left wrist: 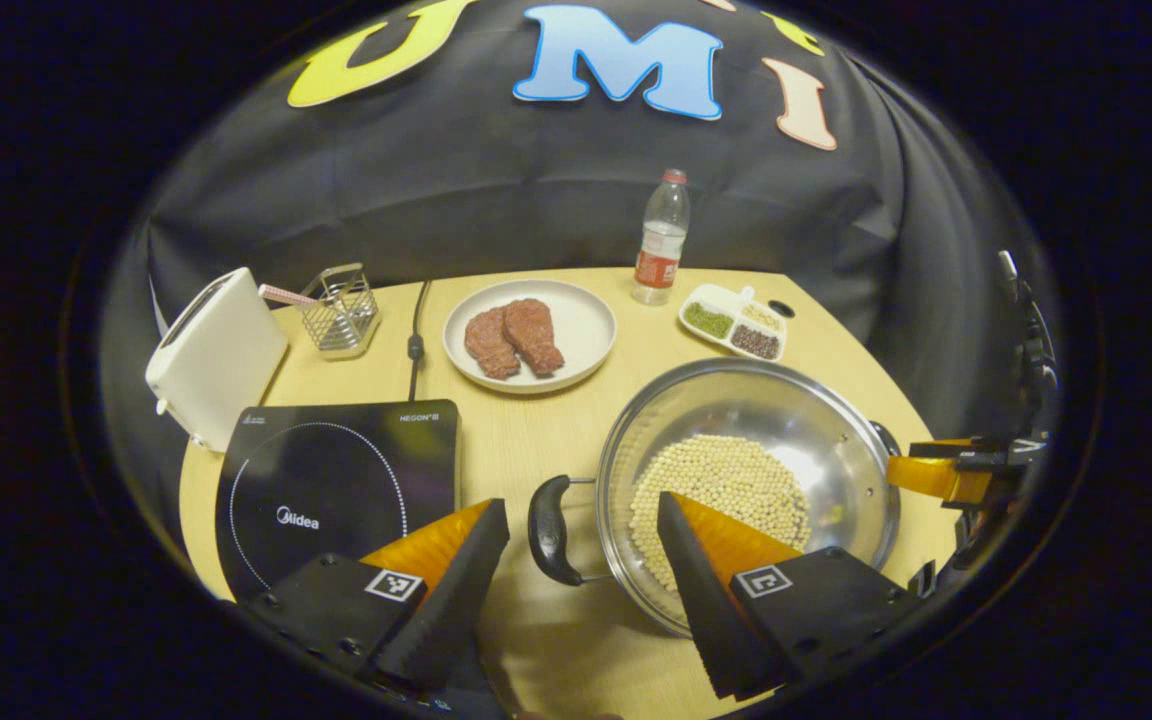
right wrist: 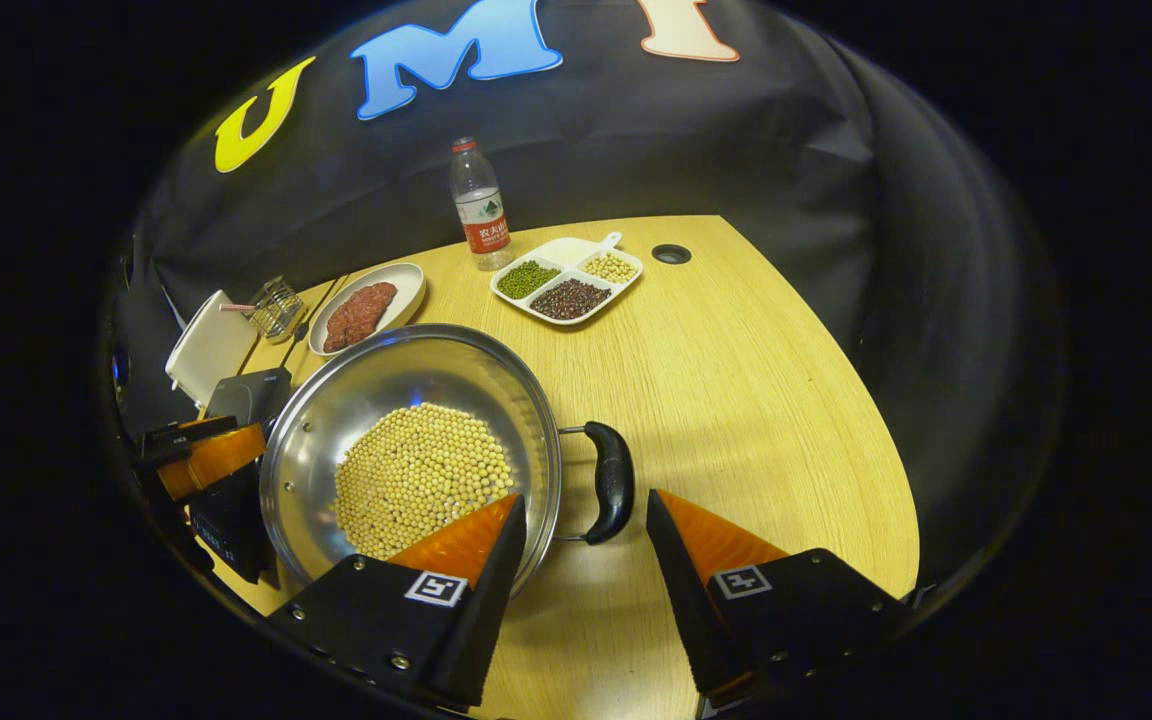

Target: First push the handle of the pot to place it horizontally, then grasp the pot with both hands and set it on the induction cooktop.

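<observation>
pot between two open grippers

steel pot (left wrist: 751,480) of pale beans standing on wooden table (left wrist: 556,440), just right of induction cooktop (left wrist: 336,490), not on it. left gripper (left wrist: 581,545) spread wide, holding nothing, straddling black left handle (left wrist: 548,530). right gripper (right wrist: 581,545) equally wide, empty, around right handle (right wrist: 611,482). behind: plate of meat (left wrist: 531,335), bottle (left wrist: 661,238), toaster (left wrist: 216,355).

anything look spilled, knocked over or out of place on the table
Nothing stands out. The soybeans all lie inside the pot, none on the table. The bottle stands upright, the meat sits on its plate, and the divided tray keeps its beans in their compartments. The cooktop is bare.
</observation>
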Tool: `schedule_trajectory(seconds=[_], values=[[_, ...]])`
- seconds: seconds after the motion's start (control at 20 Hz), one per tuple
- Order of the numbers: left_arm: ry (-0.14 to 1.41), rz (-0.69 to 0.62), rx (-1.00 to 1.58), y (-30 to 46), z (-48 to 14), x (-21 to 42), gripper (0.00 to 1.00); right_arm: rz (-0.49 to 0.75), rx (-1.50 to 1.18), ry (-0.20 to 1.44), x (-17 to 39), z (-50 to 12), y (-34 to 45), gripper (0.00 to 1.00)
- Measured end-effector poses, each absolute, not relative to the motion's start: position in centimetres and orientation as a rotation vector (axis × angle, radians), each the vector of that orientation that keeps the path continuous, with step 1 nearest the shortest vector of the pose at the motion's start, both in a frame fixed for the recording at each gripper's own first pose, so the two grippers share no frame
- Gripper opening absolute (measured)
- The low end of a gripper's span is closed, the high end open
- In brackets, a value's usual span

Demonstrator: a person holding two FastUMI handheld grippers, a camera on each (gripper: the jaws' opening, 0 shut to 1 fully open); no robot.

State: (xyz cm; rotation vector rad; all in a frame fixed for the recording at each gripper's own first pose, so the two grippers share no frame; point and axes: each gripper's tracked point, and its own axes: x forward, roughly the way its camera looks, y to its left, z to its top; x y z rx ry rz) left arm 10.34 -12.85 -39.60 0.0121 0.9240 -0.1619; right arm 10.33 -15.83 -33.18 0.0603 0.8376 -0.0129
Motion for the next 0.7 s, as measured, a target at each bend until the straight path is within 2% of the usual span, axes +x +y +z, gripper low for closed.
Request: schedule_trajectory(seconds=[0.4,0.45,0.5,0.55,0.6,0.7], values=[[1.016,-0.116,0.039,-12.0,-43.6,11.0,0.98,0.006,0.085,0.896,12.7,-35.8,-16.0,0.75],[1.024,-0.106,0.051,-11.7,-44.0,11.0,0.94,0.015,0.093,0.9,12.9,-36.1,-16.0,0.71],[1.033,-0.111,0.052,-11.7,-44.2,11.2,0.88,0.028,0.105,0.904,13.0,-36.2,-15.7,0.71],[1.043,-0.125,0.042,-12.3,-44.5,10.8,0.88,0.033,0.104,0.899,13.0,-35.8,-15.7,0.62],[1.049,-0.137,0.042,-12.6,-44.7,10.9,0.8,0.039,0.095,0.896,13.2,-36.2,-15.8,0.61],[1.048,-0.144,0.049,-12.5,-44.7,11.0,0.7,0.047,0.105,0.894,13.3,-36.1,-15.7,0.59]])
